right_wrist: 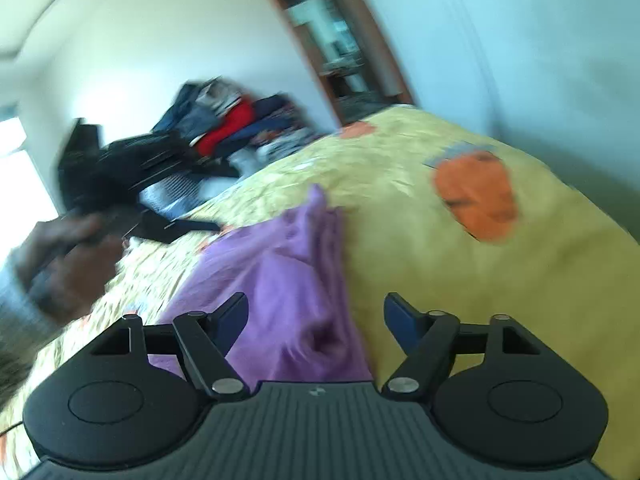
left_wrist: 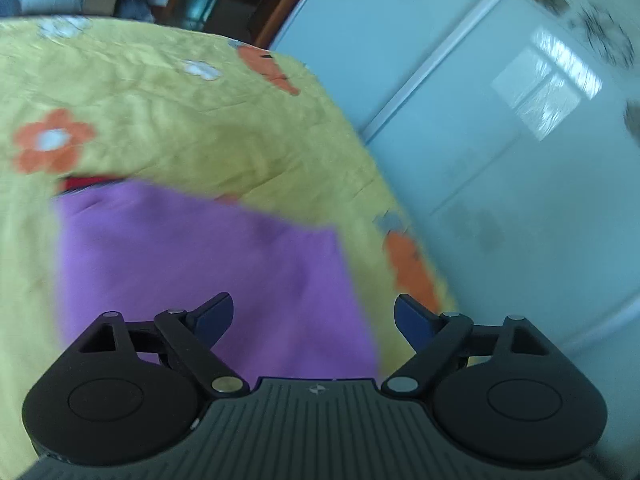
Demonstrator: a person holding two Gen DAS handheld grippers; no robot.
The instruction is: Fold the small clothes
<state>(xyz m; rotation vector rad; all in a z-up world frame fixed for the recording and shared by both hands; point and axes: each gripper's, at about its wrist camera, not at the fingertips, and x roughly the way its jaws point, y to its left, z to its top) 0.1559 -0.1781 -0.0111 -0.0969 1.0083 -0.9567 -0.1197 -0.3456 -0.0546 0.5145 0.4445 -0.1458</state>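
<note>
A: Now, item one: we log a small purple knit garment (left_wrist: 208, 264), lying flat on the yellow quilted bedspread printed with orange flowers and carrots (left_wrist: 168, 112). A strip of red fabric (left_wrist: 90, 181) shows at its far edge.

B: Agreed. From the right wrist view we see the same purple cloth (right_wrist: 280, 280) bunched into soft ridges, running away from us.

A: Item two: our left gripper (left_wrist: 313, 312), blue-padded jaws spread wide, hanging over the garment's near right part and pinching nothing.

B: Item three: our right gripper (right_wrist: 316, 314), jaws likewise parted, cloth showing below the gap, pads clear of it.

A: Surroundings?

B: We note pale glossy wardrobe doors (left_wrist: 500, 140) beside the bed, a heap of mixed clothes (right_wrist: 224, 124) beyond it, and a blurred hand (right_wrist: 68, 264) on the other black tool (right_wrist: 116, 168).
</note>
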